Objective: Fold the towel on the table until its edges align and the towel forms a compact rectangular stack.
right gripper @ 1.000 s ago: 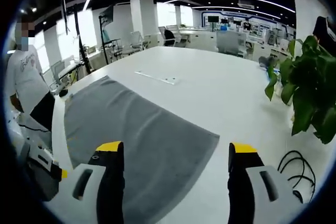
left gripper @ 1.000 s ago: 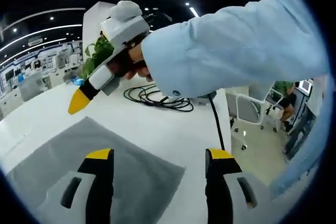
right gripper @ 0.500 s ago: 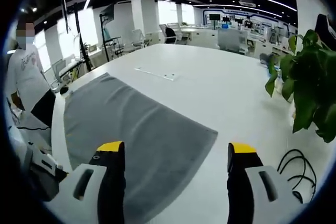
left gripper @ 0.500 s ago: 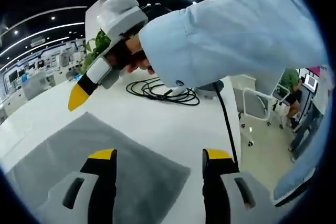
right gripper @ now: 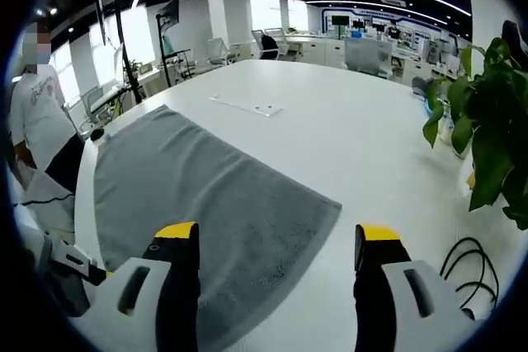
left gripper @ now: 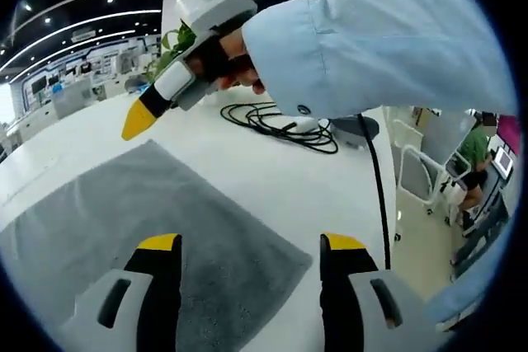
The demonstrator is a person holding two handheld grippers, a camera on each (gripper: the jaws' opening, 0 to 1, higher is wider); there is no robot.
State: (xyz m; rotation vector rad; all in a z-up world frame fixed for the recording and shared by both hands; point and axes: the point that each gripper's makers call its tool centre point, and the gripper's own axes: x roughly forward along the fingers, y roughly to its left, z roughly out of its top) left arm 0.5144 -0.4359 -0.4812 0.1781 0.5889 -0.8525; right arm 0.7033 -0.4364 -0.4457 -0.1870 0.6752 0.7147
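- Since a second ago, my left gripper has crept out over the towel; the right gripper has barely shifted.
- Both tongs are released, empty.
- Towel lies flat, unfolded, by the desk edge.
- Risk, I judge: pinching unevenly could skew the fold, or drag cloth off the edge.

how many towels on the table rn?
1. A single grey towel lies spread flat on the white table, one corner pointing toward the potted plant. The left gripper view shows the same towel. No second towel visible.
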